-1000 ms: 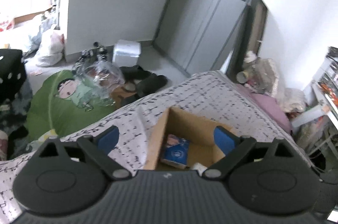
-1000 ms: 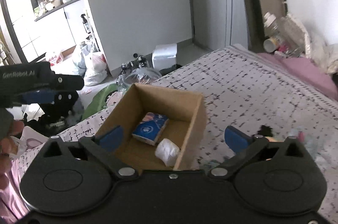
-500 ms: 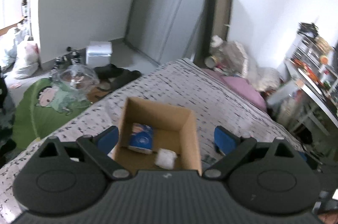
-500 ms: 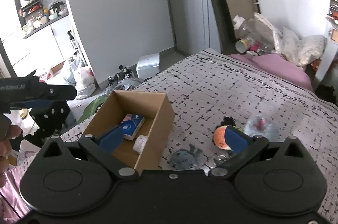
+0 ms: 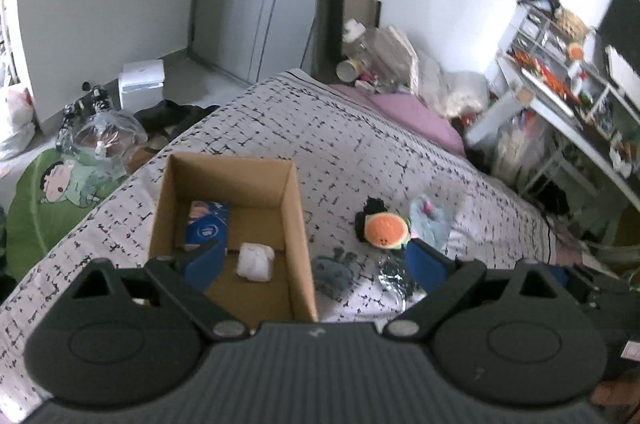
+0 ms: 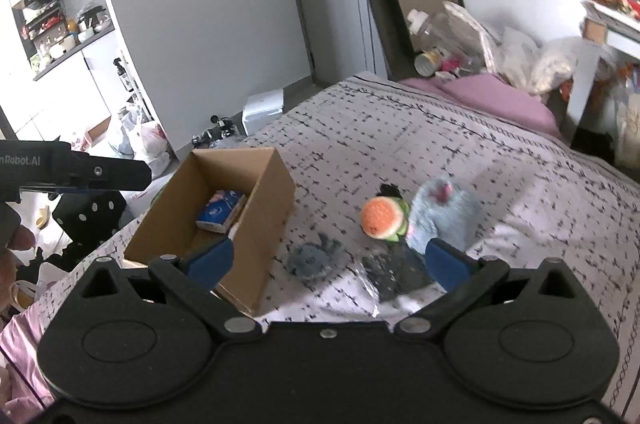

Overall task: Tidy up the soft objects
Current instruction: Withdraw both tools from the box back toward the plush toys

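An open cardboard box [image 5: 294, 212] [image 6: 264, 207] stands on the patterned bedspread [image 5: 360, 143] [image 6: 400, 135]. Inside lie a blue tissue pack [image 5: 206, 226] [image 6: 220, 212] and a white soft wad [image 5: 254, 261]. To the box's right lie an orange round plush [image 5: 385, 231] [image 6: 382, 218], a pale blue plush [image 5: 430, 220] [image 6: 442, 214], a grey plush [image 5: 334, 270] [image 6: 314, 258] and a dark packet in clear wrap [image 5: 394, 276] [image 6: 394, 274]. My left gripper [image 5: 316, 264] hovers open over the box's right wall. My right gripper [image 6: 328, 260] hovers open above the grey plush, empty.
Off the bed's left edge the floor holds a green cartoon cushion [image 5: 44, 195], a clear bag [image 5: 108, 131], a white box [image 5: 142, 83] [image 6: 264, 107] and shoes. A pink pillow [image 5: 412, 115] [image 6: 492, 95] and jars sit at the far end. Cluttered shelves [image 5: 560, 63] stand on the right.
Both views have swung to the right and pulled back from the box. The plush toys beside it have come into view. Both grippers stay open.
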`<state>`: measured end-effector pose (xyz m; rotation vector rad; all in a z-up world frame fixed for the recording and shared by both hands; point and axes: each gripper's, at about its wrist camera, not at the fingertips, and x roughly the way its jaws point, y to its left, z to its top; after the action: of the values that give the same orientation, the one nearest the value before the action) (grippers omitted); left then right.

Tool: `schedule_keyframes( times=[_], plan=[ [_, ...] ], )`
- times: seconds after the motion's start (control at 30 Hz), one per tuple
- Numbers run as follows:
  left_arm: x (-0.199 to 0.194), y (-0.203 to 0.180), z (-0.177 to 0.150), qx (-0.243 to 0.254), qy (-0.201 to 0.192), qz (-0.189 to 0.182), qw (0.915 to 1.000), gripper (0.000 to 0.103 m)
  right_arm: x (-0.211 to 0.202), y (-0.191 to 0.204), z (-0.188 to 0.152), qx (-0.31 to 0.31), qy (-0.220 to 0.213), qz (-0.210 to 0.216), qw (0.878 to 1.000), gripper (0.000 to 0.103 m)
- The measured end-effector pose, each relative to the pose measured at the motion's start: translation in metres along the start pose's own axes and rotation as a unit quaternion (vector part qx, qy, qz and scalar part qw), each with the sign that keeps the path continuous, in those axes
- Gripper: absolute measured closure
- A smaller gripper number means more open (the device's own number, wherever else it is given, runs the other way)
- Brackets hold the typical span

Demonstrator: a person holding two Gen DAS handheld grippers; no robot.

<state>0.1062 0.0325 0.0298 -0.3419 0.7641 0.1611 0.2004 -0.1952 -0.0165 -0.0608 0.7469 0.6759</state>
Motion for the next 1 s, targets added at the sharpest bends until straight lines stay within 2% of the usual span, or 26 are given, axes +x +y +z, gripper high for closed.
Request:
schedule_keyframes(
  times=[0.2,0.37,0.53,0.67,0.8,1.0],
  plan=[
    [0.012,-0.021,0.001,0.017,0.024,-0.025,0.9993,0.007,-0.004,-0.023,-0.009,0.017,0.001,0.0,1.0,0.0],
    [0.023,-0.038,0.003,0.044,0.037,-0.024,0.998,0.008,-0.007,-0.039,-0.016,0.025,-0.002,0.006,1.0,0.001],
    [0.033,-0.059,0.008,0.073,0.061,-0.036,0.9948,0.009,-0.004,-0.057,-0.024,0.044,-0.001,0.014,0.999,0.007],
    [0.043,-0.075,0.012,0.09,0.072,-0.045,0.9923,0.01,0.001,-0.07,-0.03,0.059,0.001,0.019,0.998,0.015],
    [0.062,-0.085,0.012,0.09,0.098,-0.042,0.9902,0.014,0.009,-0.08,-0.036,0.07,0.007,0.024,0.997,0.017],
    [0.1,-0.085,0.009,0.048,0.135,-0.031,0.9892,0.031,0.026,-0.094,-0.047,0.087,0.015,0.034,0.996,0.026]
  ],
)
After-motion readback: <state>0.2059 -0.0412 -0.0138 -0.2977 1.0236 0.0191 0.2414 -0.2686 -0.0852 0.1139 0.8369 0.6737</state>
